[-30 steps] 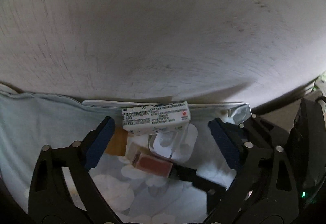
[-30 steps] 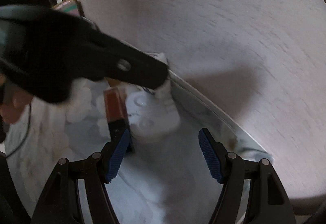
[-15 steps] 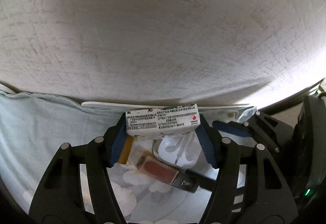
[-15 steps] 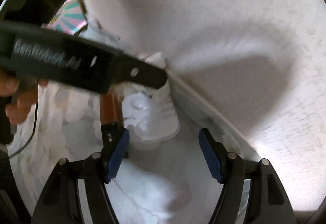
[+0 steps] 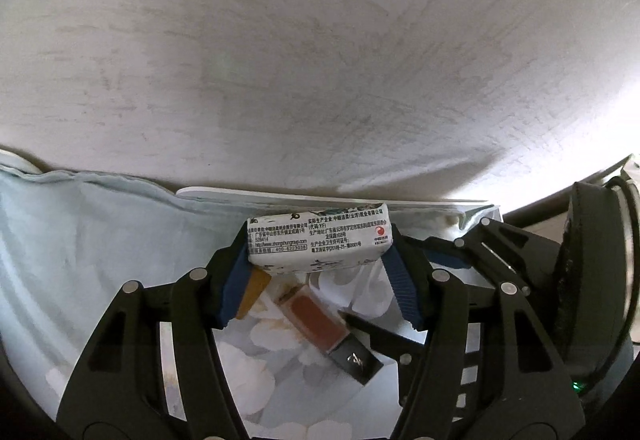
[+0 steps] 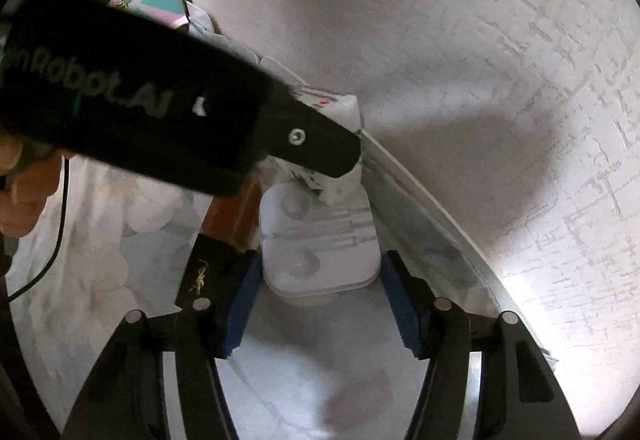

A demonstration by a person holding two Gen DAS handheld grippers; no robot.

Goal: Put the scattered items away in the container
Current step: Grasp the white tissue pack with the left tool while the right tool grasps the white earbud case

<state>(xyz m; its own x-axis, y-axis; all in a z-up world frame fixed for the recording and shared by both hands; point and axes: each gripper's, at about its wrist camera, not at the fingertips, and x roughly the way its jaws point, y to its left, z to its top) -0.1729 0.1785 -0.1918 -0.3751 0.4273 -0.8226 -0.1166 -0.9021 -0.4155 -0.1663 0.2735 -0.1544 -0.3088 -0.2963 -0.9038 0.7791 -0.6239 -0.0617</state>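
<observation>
My left gripper is shut on a white tissue pack with printed text and holds it above the floral cloth, near a white tray edge. Below it lie a reddish lip-gloss tube with a black cap and a small orange item. In the right wrist view my right gripper stands around a white plastic case; its blue pads look to be against the case's sides. The lip-gloss tube lies just left of it. The left gripper's black body crosses overhead.
A textured white wall rises right behind the items. A pale blue cloth covers the surface at left. A colourful striped box stands at the back left. A metal strip runs along the wall on the right.
My left gripper closed on the tissue pack and lifted it slightly. My right gripper moved forward and narrowed around the white case.
</observation>
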